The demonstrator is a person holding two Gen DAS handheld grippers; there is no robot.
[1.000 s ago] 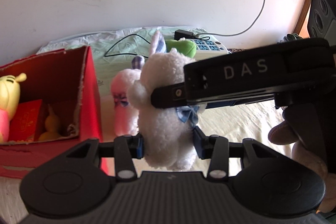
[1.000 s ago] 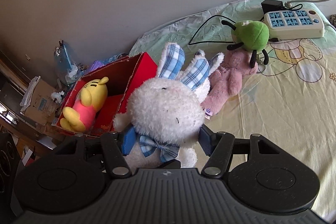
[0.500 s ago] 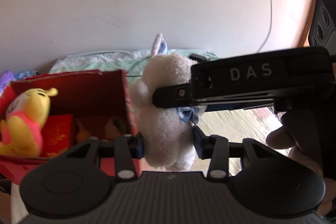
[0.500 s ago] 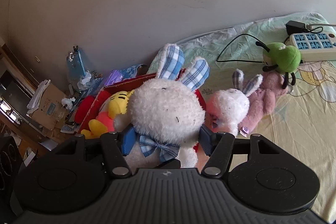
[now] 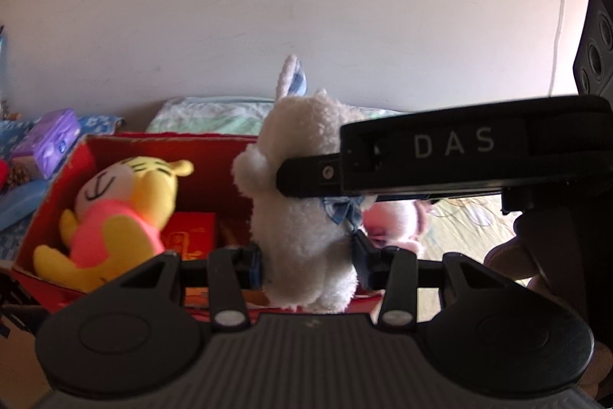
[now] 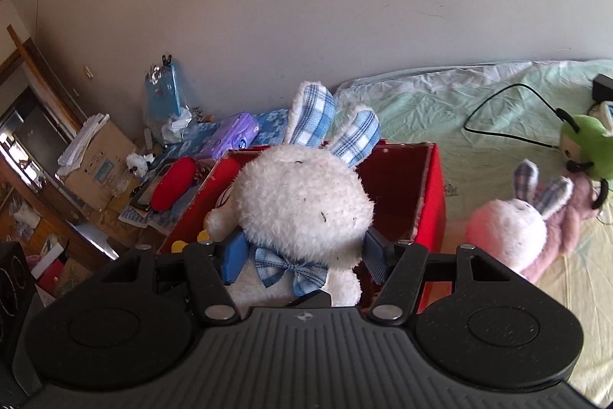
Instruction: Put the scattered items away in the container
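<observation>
I see the bed with its pale green sheet running along the far wall. On its left end sits the red box, open at the top; inside it a yellow plush in a pink shirt lies at the left, with a red packet beside it. I have the white bunny, blue-checked ears up, just above the box's near right corner. My left gripper has its fingers clenched on the bunny's body low down; my right gripper has its fingers pressed on either side at the bow tie. On the sheet right of the box lie a pink bunny and, farther off, a green plush.
</observation>
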